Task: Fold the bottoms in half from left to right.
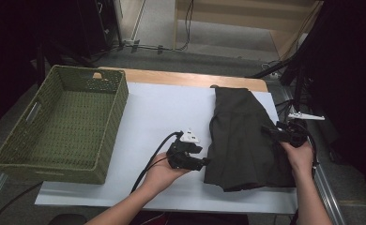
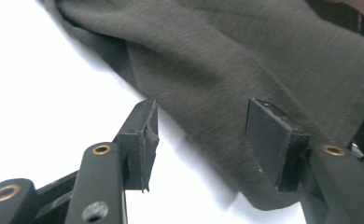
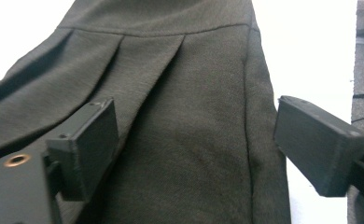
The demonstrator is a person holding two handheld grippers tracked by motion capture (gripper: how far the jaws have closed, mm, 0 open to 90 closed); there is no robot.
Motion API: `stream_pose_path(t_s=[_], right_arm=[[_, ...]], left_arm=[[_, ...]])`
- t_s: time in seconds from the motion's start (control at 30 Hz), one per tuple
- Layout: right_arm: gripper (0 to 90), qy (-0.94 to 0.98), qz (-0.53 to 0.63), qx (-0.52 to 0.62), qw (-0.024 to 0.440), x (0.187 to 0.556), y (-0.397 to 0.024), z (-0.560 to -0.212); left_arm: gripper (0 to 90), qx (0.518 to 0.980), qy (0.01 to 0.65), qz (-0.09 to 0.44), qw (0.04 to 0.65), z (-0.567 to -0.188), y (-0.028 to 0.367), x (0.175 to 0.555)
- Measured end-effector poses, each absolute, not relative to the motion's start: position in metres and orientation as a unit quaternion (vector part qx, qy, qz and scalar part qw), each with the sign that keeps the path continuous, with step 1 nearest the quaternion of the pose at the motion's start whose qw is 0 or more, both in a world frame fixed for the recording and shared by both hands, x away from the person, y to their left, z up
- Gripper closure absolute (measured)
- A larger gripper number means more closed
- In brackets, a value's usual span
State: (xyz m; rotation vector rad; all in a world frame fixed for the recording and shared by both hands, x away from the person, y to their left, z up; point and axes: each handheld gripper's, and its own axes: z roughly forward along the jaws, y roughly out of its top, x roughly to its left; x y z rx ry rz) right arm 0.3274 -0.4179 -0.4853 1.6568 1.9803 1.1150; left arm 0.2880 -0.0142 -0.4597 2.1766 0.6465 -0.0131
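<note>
A dark olive folded garment [image 1: 247, 136] lies on the right half of the white table sheet [image 1: 162, 117]. My left gripper [image 1: 204, 161] sits at the garment's left edge, open, its pads apart with the cloth [image 2: 245, 70] lying past them and nothing pinched. My right gripper [image 1: 270, 131] hovers at the garment's right side, open wide above the pleated cloth [image 3: 189, 121]; nothing is between its pads [image 3: 318, 147].
A green woven basket [image 1: 101, 136] stands at the left of the table, with nothing inside it. Cables trail from both grippers. The table's right edge runs close beside the garment, with dark stands and cables beyond it.
</note>
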Motion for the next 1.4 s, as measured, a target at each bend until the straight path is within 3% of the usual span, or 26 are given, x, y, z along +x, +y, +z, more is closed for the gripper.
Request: stream_pose_path(t_s=[0.1,0.13,0.23,0.3,0.5,1.4], right_arm=[[6.0,0.7,0.383,0.581,0.161,0.332,-0.417,-0.486],[0.0,0.703,0.377,0.582,0.155,0.337,-0.415,-0.487],[0.0,0.714,0.37,0.572,0.16,0.341,-0.412,-0.488],[0.0,0.718,0.367,0.569,0.162,0.344,-0.411,-0.489],[0.0,0.727,0.359,0.563,0.157,0.354,-0.408,-0.489],[0.0,0.748,0.311,0.569,0.142,0.381,-0.402,-0.52]], left_arm=[[41.4,0.868,0.261,0.001,0.423,-0.463,-0.014,0.291],[36.5,0.867,0.262,0.001,0.423,-0.464,-0.014,0.292],[29.6,0.87,0.261,0.008,0.418,-0.469,-0.014,0.298],[20.1,0.872,0.262,0.003,0.414,-0.472,-0.015,0.301],[6.8,0.872,0.27,0.005,0.409,-0.478,-0.017,0.306],[3.2,0.882,0.257,0.016,0.395,-0.493,-0.078,0.323]])
